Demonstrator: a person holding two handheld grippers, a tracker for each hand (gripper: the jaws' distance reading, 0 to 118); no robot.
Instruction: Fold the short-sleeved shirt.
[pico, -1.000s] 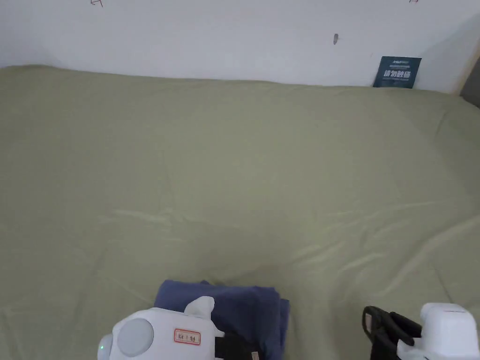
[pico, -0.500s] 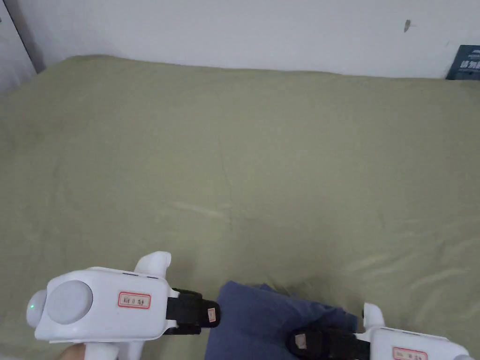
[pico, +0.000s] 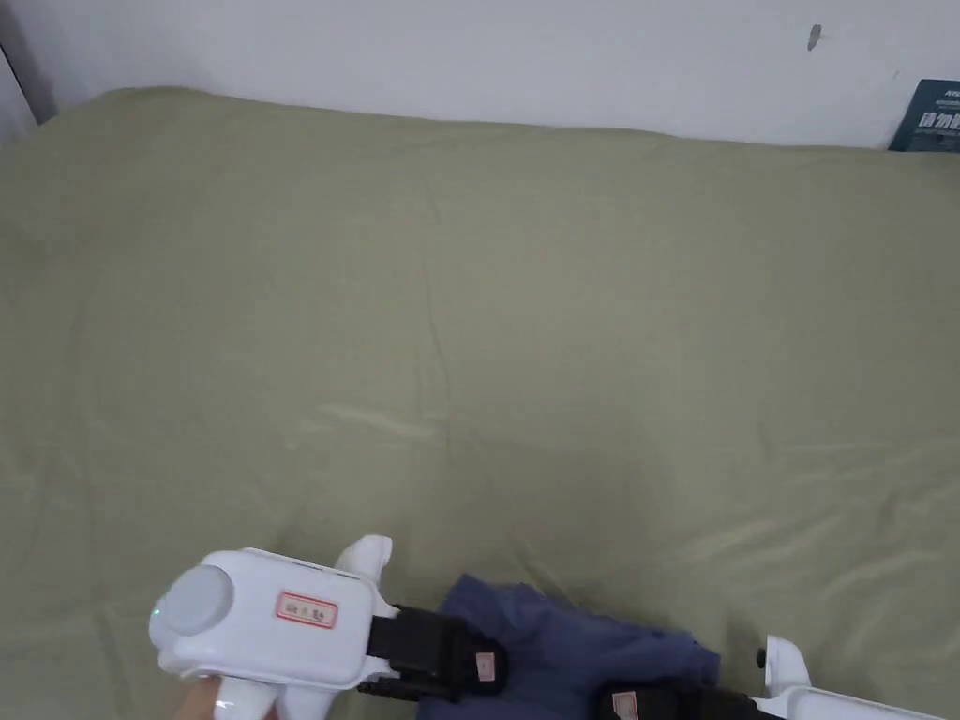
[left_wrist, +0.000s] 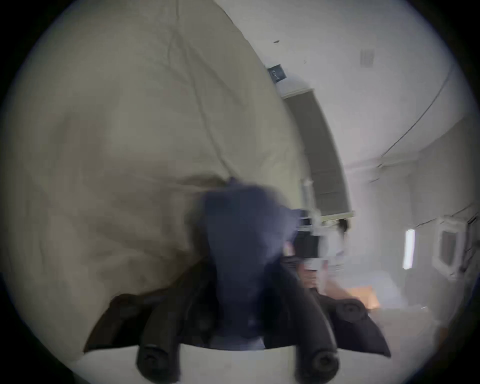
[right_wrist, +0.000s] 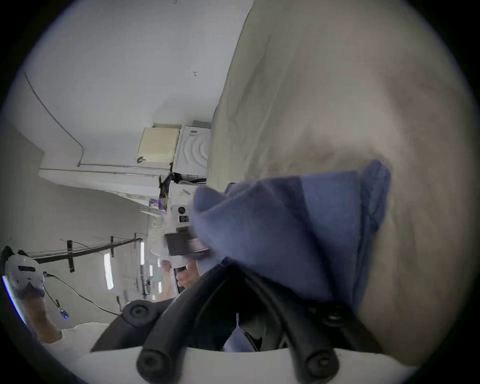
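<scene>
head view down over bed (pico: 469, 281), gripper views close, tilted, sharing shirt (pico: 572, 647)

A bed under an olive-green sheet (pico: 487, 309) (creased) carries a folded blue shirt (pico: 562, 637) near its front edge.

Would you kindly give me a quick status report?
Left gripper and right gripper both shut on shirt. Shirt bunched at near edge of bed. Nothing in the way.

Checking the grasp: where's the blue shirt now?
Blue shirt sits at the head view's bottom centre on the green sheet, bunched between left gripper and right gripper.
</scene>
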